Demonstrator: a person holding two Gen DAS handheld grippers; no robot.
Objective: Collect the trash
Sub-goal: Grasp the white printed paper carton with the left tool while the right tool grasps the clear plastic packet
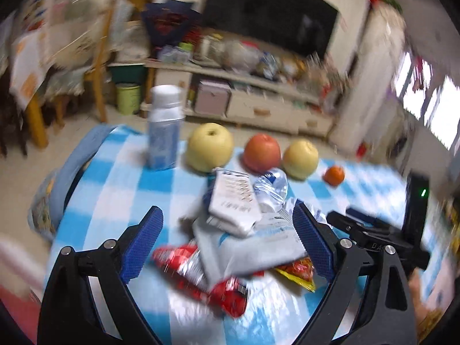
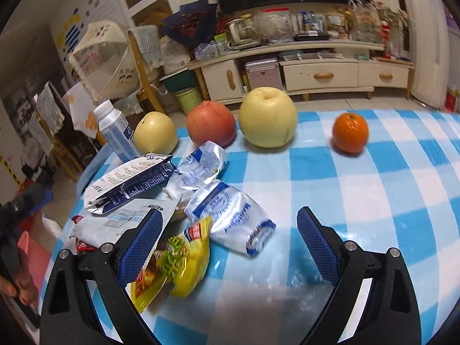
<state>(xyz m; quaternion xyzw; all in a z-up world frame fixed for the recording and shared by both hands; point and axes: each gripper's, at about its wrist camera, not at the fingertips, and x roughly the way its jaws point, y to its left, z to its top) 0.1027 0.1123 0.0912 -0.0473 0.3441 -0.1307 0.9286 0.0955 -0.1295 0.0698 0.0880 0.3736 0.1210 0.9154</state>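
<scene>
A pile of trash lies on the blue-and-white checked tablecloth [image 2: 359, 189]. It holds a flattened white carton [image 1: 233, 198], a crumpled milk pouch [image 1: 271, 189], a big grey-white pouch [image 1: 253, 247], a red wrapper [image 1: 201, 276] and a yellow wrapper [image 1: 299, 273]. My left gripper [image 1: 227, 208] is open, its jaws either side of the pile. My right gripper [image 2: 230, 211] is open too. A white-blue milk pouch [image 2: 233, 218] and the yellow wrapper [image 2: 184, 261] lie between its fingers. Its left finger [image 2: 143, 241] overlaps the yellow wrapper. The carton [image 2: 129, 181] lies further left.
Behind the pile stand a white-blue bottle [image 2: 115, 132], two yellow pears [image 2: 268, 118], a red apple [image 2: 211, 126] and an orange [image 2: 350, 132]. The table's edge curves down at the left. A hand [image 2: 23, 284] shows at the far left. A cluttered TV cabinet [image 2: 316, 74] stands beyond.
</scene>
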